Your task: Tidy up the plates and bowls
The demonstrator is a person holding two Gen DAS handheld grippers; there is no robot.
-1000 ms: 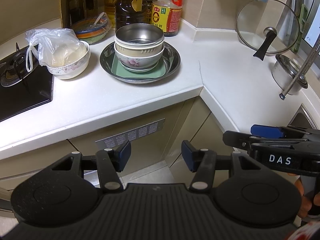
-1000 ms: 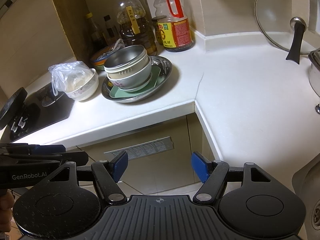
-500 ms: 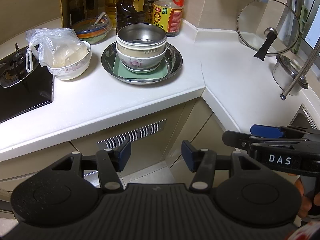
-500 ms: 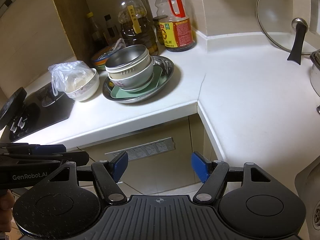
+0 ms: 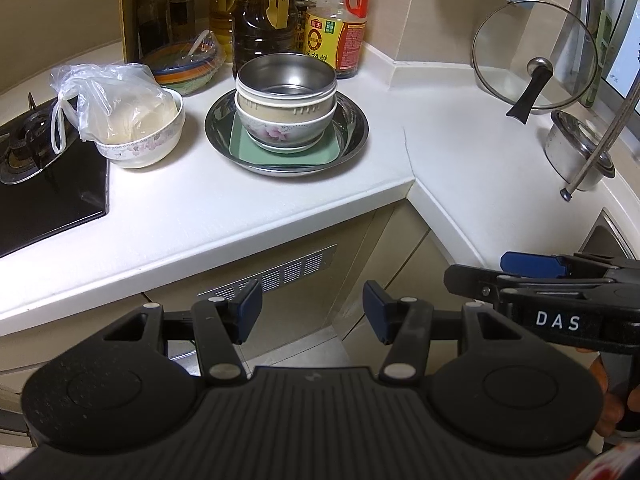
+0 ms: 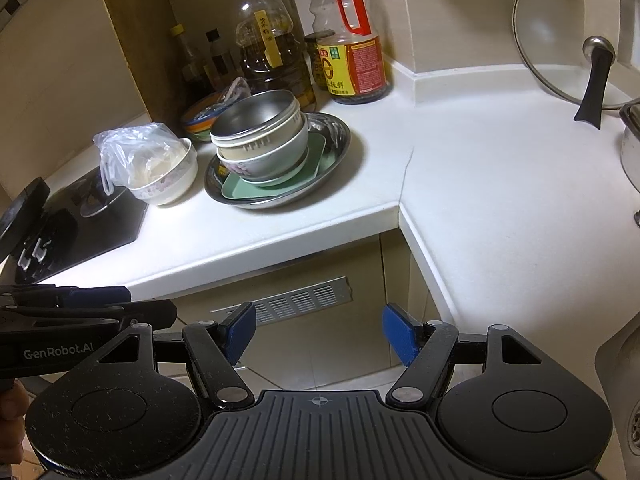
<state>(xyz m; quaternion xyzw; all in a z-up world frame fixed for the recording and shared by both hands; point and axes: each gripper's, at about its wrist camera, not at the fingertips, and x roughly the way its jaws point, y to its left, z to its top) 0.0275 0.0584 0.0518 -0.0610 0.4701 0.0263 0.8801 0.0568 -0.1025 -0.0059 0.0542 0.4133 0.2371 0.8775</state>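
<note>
On the white counter a wide steel plate [image 5: 352,136] [image 6: 336,148] carries a green square plate [image 5: 240,152] [image 6: 236,190]. On that stand a flowered bowl [image 5: 280,132] [image 6: 256,168], a beige bowl and a steel bowl [image 5: 286,76] [image 6: 256,114], nested upright. Left of the stack is a second flowered bowl [image 5: 140,148] [image 6: 168,188] with a plastic bag of food in it. My left gripper [image 5: 312,312] hangs open and empty in front of the counter, well short of the stack. My right gripper [image 6: 318,334] is likewise open and empty below the counter edge.
Oil and sauce bottles [image 5: 336,24] [image 6: 352,52] and a stack of coloured bowls [image 5: 184,66] line the back wall. A gas hob [image 5: 44,184] lies at the left. A glass lid [image 5: 532,56] [image 6: 576,32], a steel pot [image 5: 576,152] and the sink [image 6: 624,380] are at the right.
</note>
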